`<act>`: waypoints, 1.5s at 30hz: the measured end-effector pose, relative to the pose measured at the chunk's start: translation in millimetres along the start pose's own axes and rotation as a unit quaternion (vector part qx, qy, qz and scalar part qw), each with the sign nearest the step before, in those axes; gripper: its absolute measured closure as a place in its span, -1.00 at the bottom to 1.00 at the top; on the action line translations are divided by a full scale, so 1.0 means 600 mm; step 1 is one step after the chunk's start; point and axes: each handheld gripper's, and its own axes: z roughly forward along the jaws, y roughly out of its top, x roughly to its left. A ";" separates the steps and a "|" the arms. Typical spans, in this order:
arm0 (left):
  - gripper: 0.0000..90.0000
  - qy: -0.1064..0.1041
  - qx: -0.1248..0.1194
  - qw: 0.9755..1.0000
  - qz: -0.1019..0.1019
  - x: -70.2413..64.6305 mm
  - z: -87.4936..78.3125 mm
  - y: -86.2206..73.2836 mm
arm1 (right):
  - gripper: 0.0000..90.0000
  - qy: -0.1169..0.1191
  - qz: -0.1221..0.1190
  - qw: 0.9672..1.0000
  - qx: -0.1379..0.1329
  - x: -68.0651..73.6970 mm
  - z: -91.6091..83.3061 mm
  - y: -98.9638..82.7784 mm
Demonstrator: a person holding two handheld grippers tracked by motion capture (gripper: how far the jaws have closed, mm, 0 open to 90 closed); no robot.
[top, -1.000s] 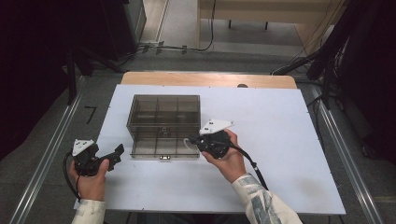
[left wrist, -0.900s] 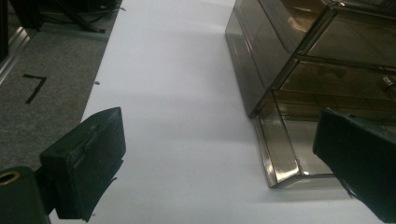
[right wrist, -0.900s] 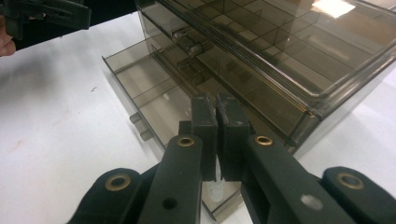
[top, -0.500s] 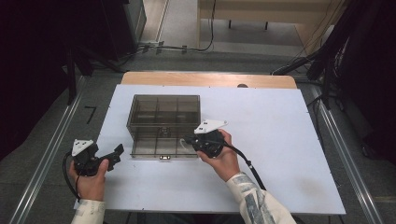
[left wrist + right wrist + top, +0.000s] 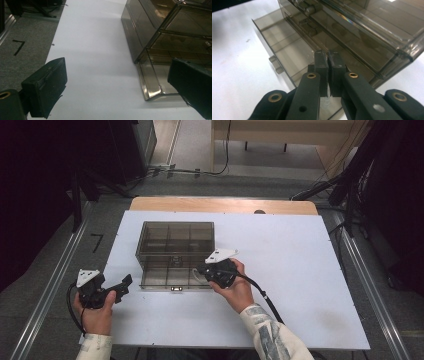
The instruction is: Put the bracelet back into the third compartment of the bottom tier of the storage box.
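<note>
Right gripper (image 5: 200,270) sits at the near right corner of the smoky plastic organizer box (image 5: 175,242), its jaws pressed together. In the right gripper view the closed tips (image 5: 327,56) lie over the lowered front panel (image 5: 284,47), just short of the box's edge. Something thin and pale may be pinched low between the pads, but the angle is too poor to be sure.

The box stands left of centre on the white counter (image 5: 300,270), with its clear front panel folded down toward the person.

Risks, as I judge them: closed tips pushing on the light box could slide it across the smooth counter, or slip off the slick plastic edge and jam in the hinge.

Left gripper (image 5: 120,285) rests near the counter's left edge, jaws wide apart and holding nothing, with the box's left corner ahead of it.
</note>
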 end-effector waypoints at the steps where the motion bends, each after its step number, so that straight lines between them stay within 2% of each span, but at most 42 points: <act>1: -0.93 0.000 0.000 1.000 0.000 0.000 0.000 0.000 | 0.89 -0.004 0.001 1.000 0.003 -0.001 0.001 -0.001; 3: -0.93 0.000 0.000 1.000 0.000 0.000 0.000 0.000 | 0.87 -0.011 -0.001 1.000 0.010 -0.001 0.003 -0.002; 5: -0.93 -0.001 -0.001 1.000 -0.001 0.000 0.000 0.000 | 0.73 -0.012 -0.002 1.000 0.017 -0.001 0.006 -0.004; 10: -0.93 0.000 -0.001 1.000 -0.001 0.000 0.000 0.000 | 0.59 -0.020 -0.009 0.999 0.030 0.001 0.012 -0.009; 14: -0.93 0.000 0.000 1.000 0.000 0.001 0.000 0.000 | 0.49 -0.018 -0.007 0.999 0.030 0.003 0.010 -0.009; 19: -0.93 -0.001 -0.001 1.000 0.000 0.001 0.000 0.000 | 0.25 -0.011 -0.001 0.999 0.035 0.003 0.010 -0.010; 24: -0.93 0.000 0.000 1.000 0.000 0.000 0.001 0.000 | 0.10 -0.007 0.004 0.999 0.033 0.005 0.004 -0.010; 36: -0.93 0.000 0.001 1.000 0.000 -0.001 0.000 -0.001 | -0.06 -0.017 0.003 1.000 0.021 0.006 -0.016 -0.013; 45: -0.93 0.001 0.002 1.000 0.001 -0.002 0.001 -0.001 | -0.16 -0.033 0.007 0.999 0.018 -0.006 -0.035 -0.029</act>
